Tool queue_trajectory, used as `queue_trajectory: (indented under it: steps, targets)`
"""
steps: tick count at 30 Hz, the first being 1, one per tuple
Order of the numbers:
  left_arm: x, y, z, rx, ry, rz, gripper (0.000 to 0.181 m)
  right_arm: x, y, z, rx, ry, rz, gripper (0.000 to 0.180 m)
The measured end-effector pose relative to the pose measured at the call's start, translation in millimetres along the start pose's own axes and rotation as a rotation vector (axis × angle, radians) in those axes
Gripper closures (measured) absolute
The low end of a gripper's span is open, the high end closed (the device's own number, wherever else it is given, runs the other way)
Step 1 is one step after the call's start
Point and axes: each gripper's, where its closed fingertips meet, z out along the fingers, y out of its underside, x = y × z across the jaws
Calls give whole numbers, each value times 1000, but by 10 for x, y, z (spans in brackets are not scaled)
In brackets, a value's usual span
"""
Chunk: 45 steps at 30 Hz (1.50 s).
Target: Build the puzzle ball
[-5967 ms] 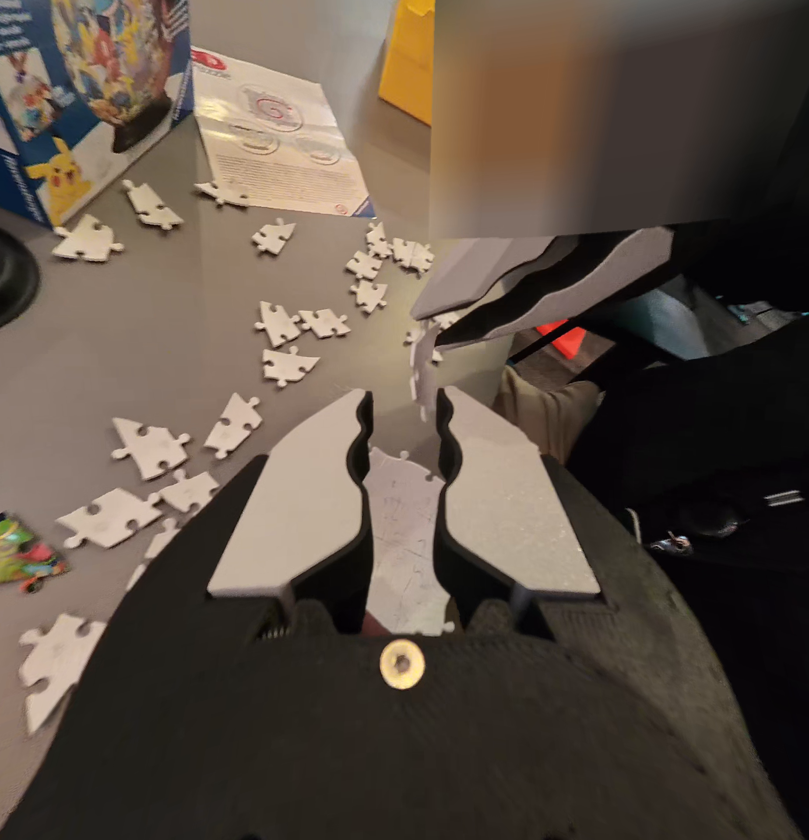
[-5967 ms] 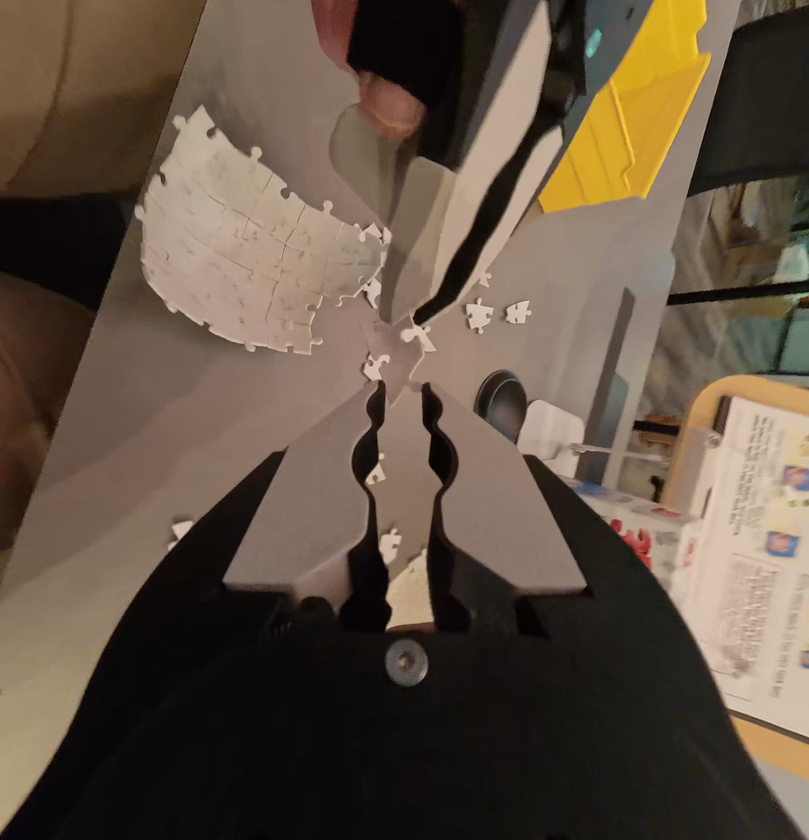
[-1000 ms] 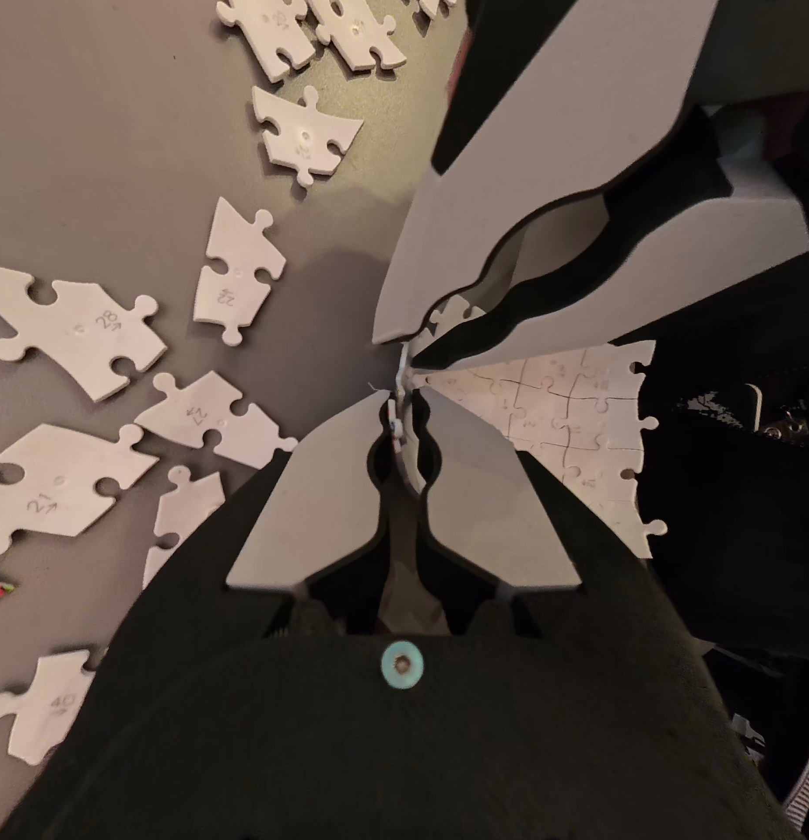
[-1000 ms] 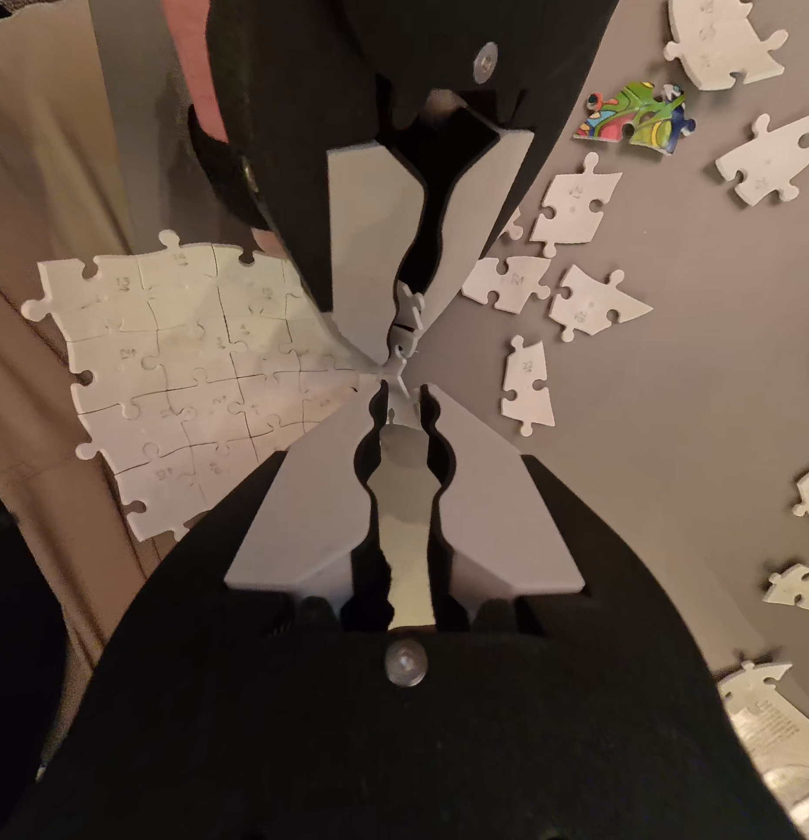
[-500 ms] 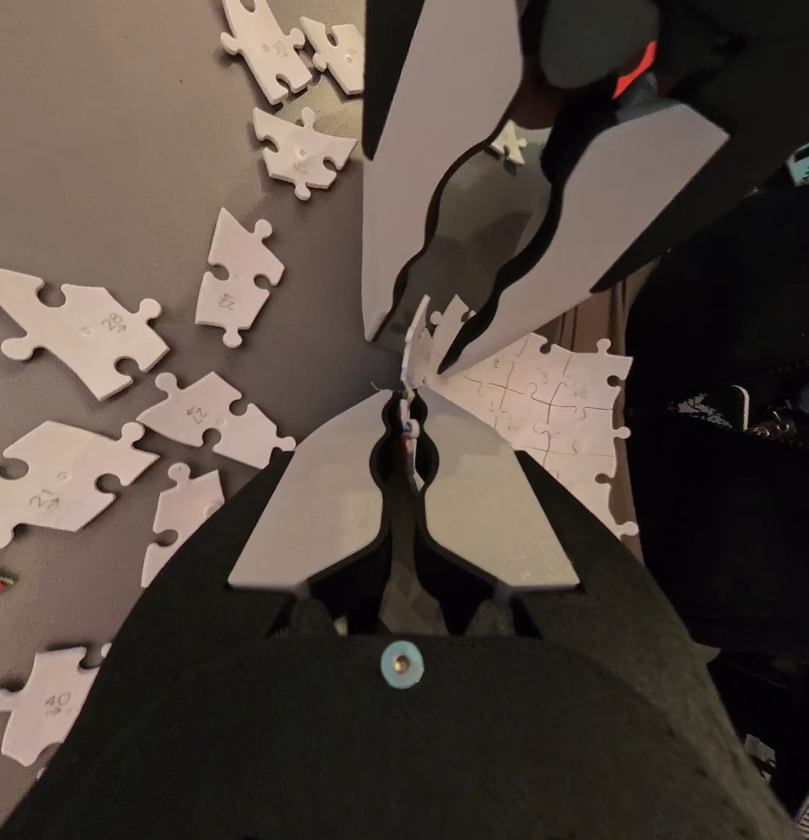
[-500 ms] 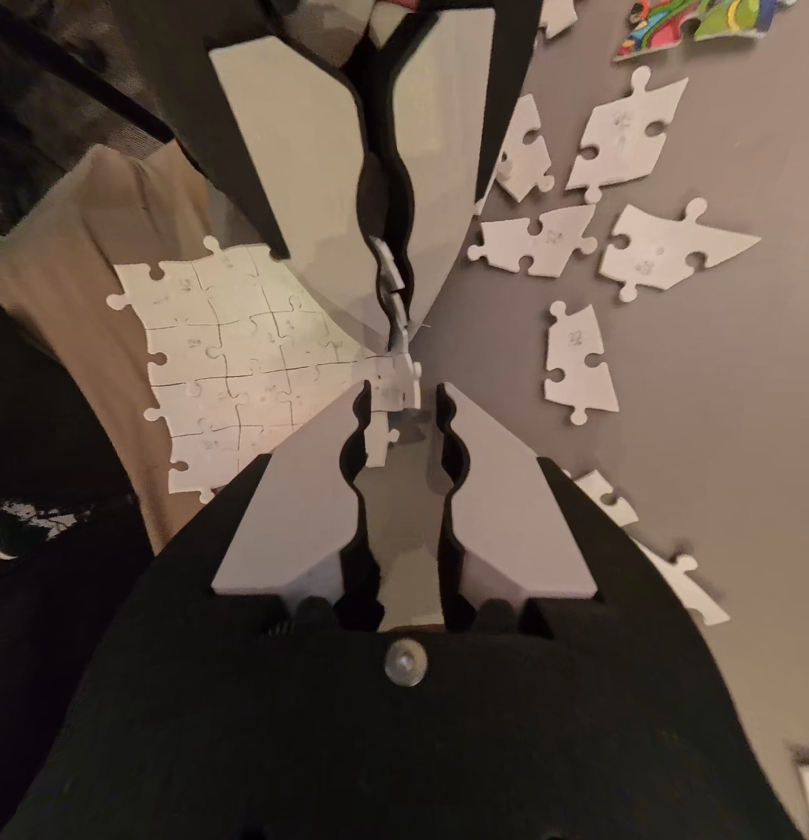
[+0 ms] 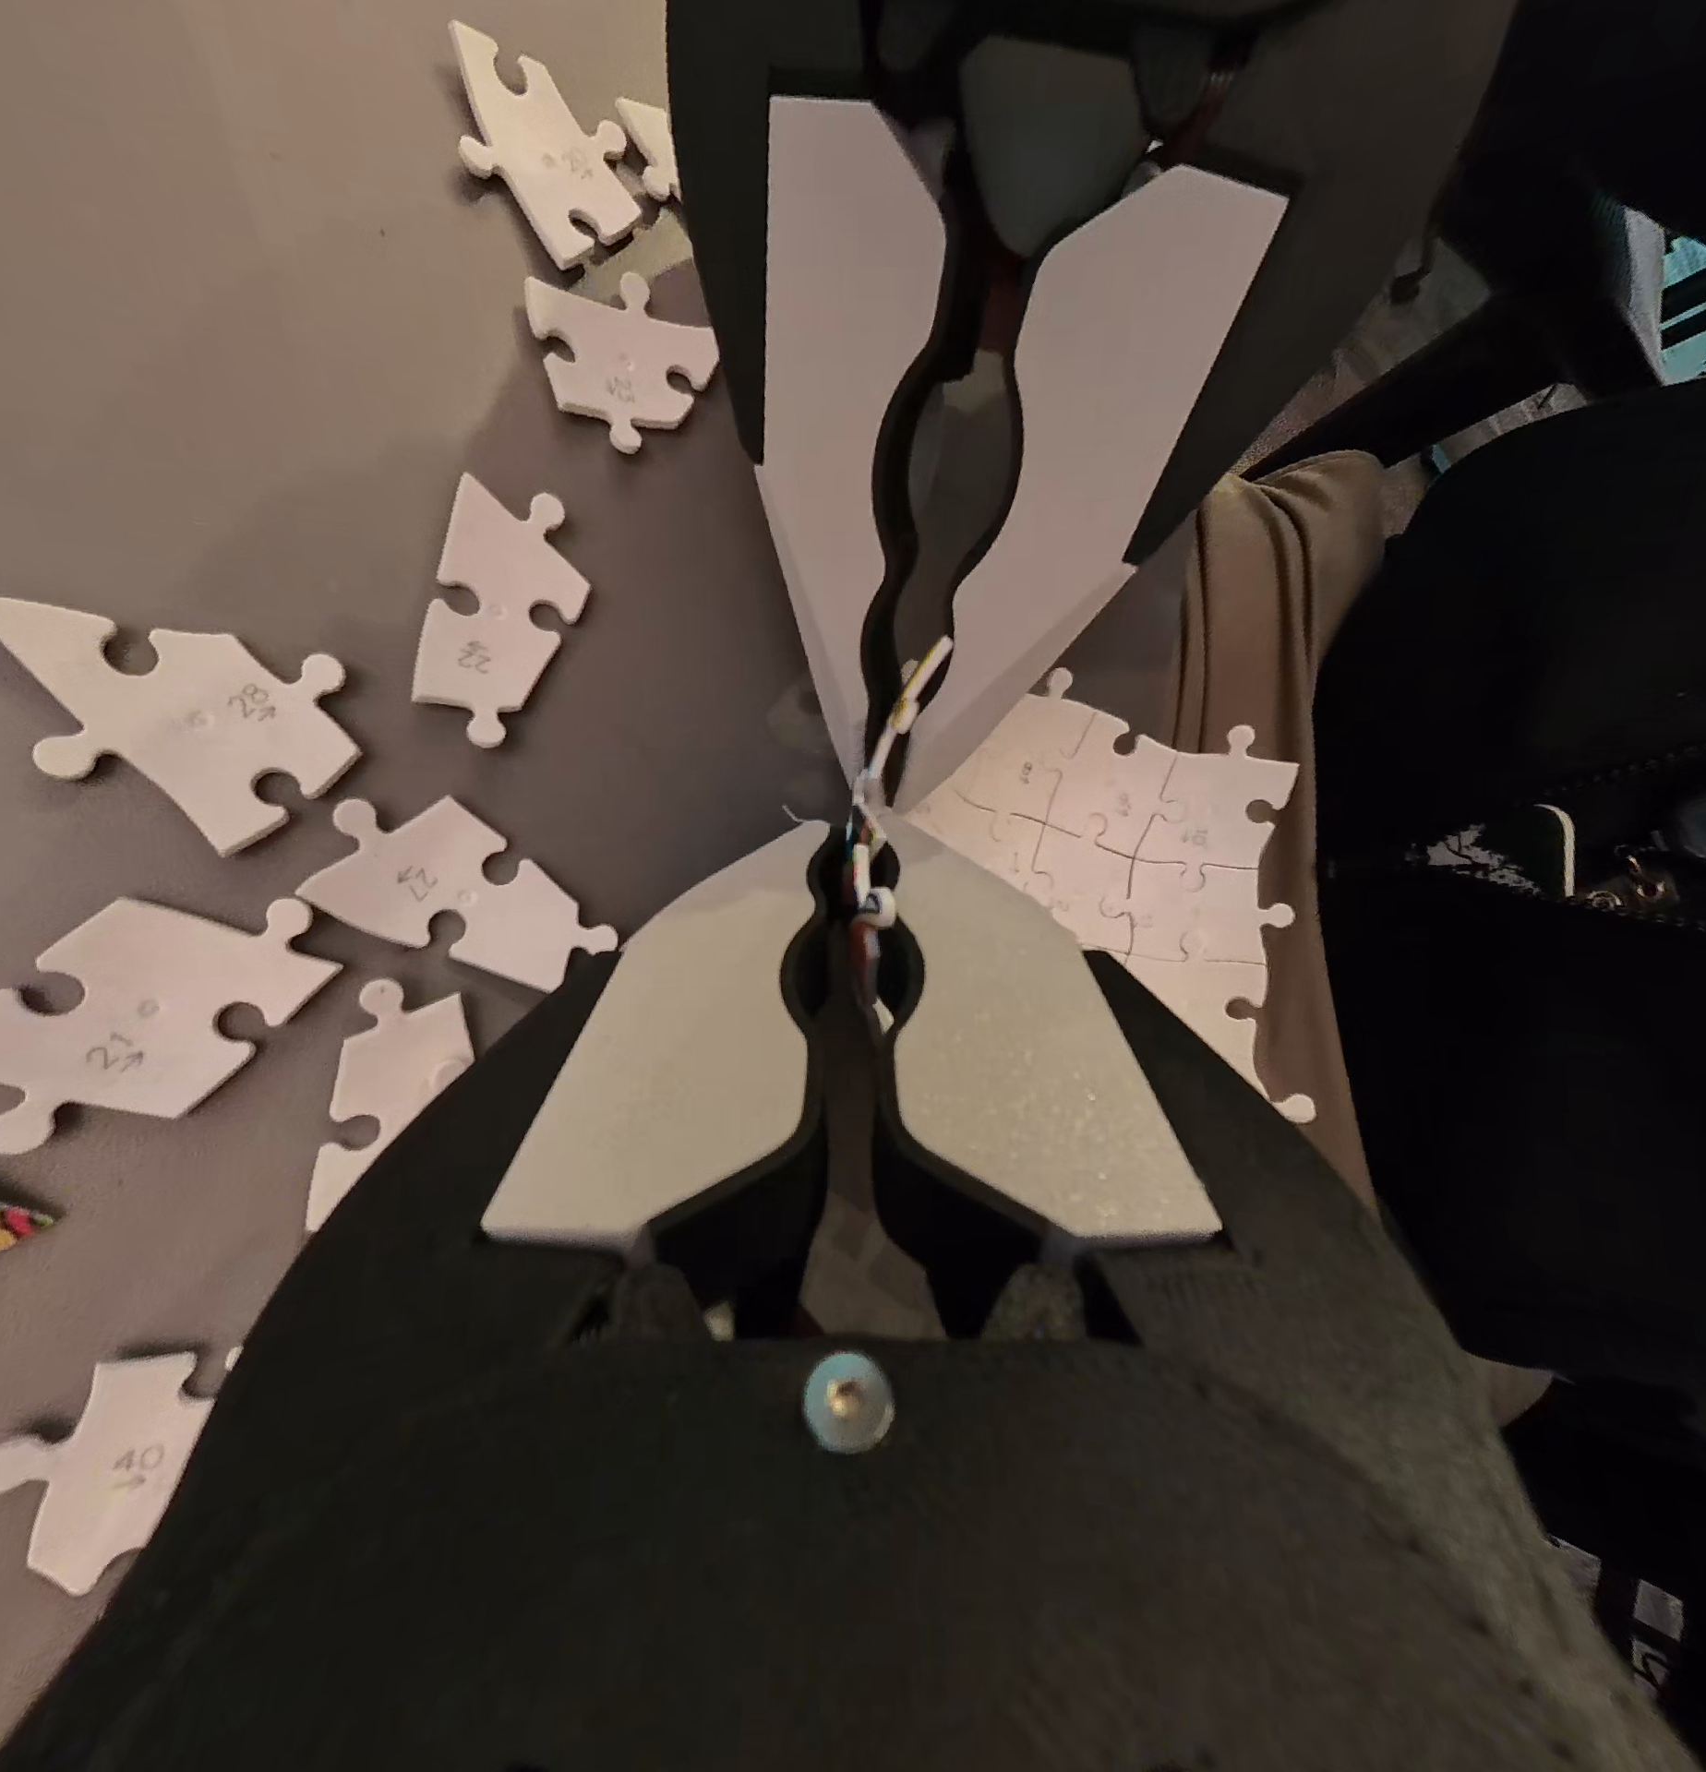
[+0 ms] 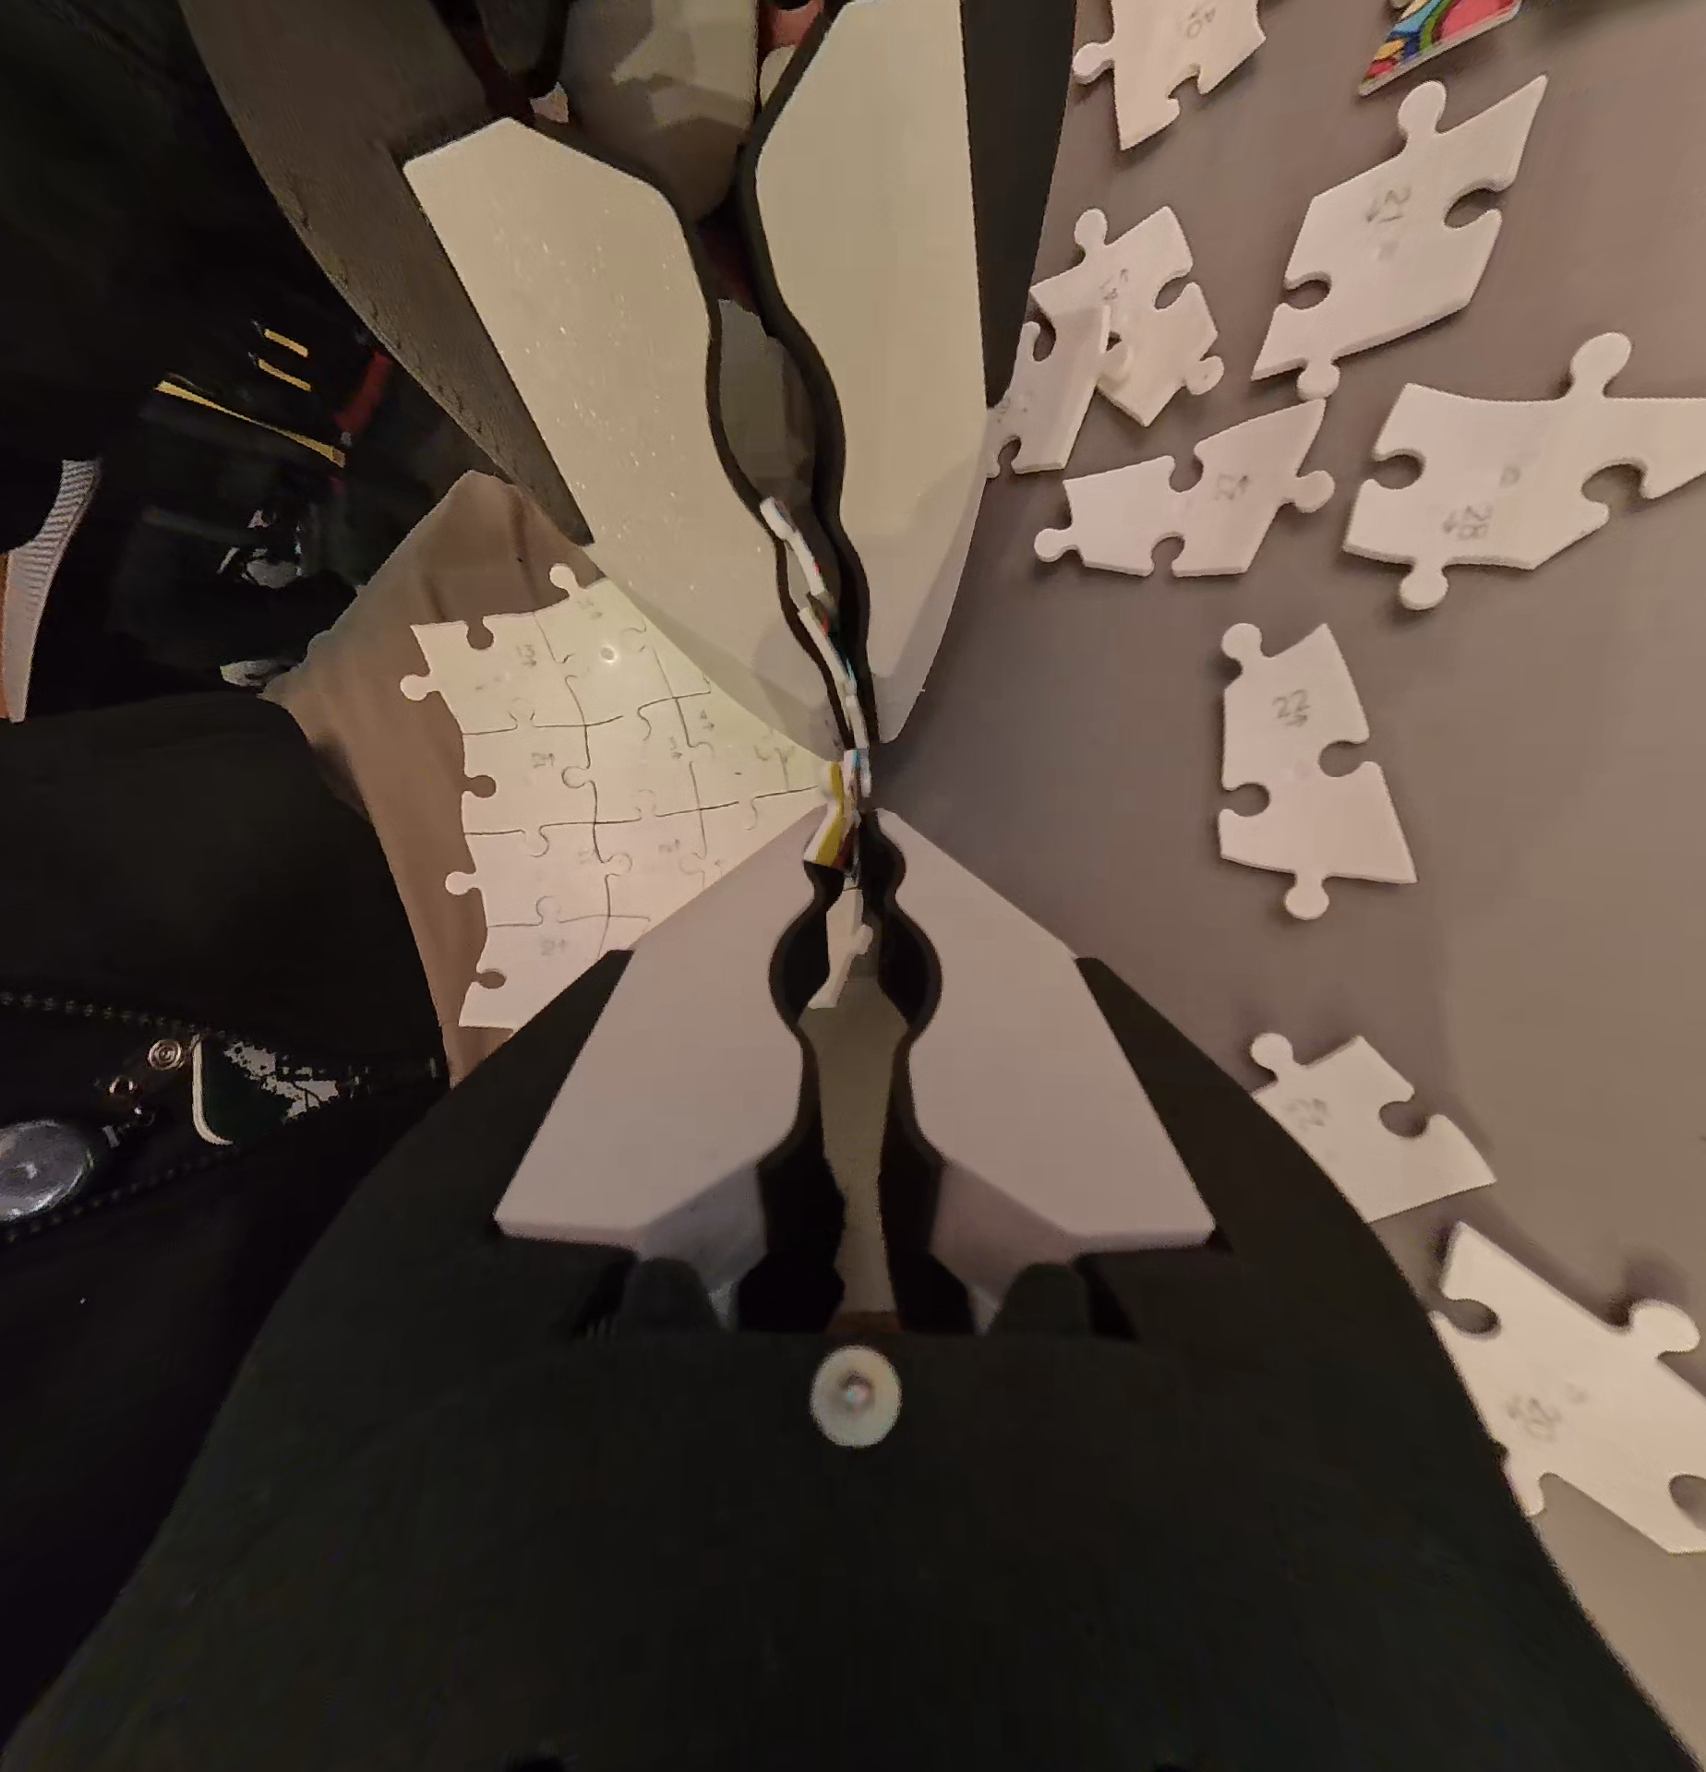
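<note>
step: joining piece [image 8: 838, 944] to panel [image 8: 581, 767] edge | left gripper [image 7: 864, 844] clenched on panel, off table edge | right gripper [image 8: 854, 844] clenched on piece | next: press tab home, judged

Grey desk [image 7: 207, 336], loose white puzzle pieces [image 7: 499, 623] scattered face down across it, one colourful face-up piece [image 7: 0, 1227] at its left edge
</note>
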Motion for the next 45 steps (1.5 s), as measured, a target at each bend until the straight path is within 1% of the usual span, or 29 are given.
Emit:
queue_trajectory:
  steps: [8, 13, 26, 32, 39, 45]
  targets:
    - [-5, 19, -3, -3, 3, -6, 176, 0, -12, 5, 34, -41, 18, 179]
    - [19, 73, 38, -32, 17, -5, 170, -9, -26, 1, 59, -58, 24, 179]
    - [34, 37, 69, -24, 32, -30, 177, -16, -33, -23, 76, -59, 15, 179]
    - [49, 27, 53, -13, 34, -29, 177, -26, -26, -51, 102, -66, 33, 176]
    - [39, 40, 54, -18, 30, -33, 176, -11, -17, -55, 102, -53, 28, 179]
    - [17, 29, 55, -15, 8, -18, 177, 11, -23, -62, 105, -65, 70, 180]
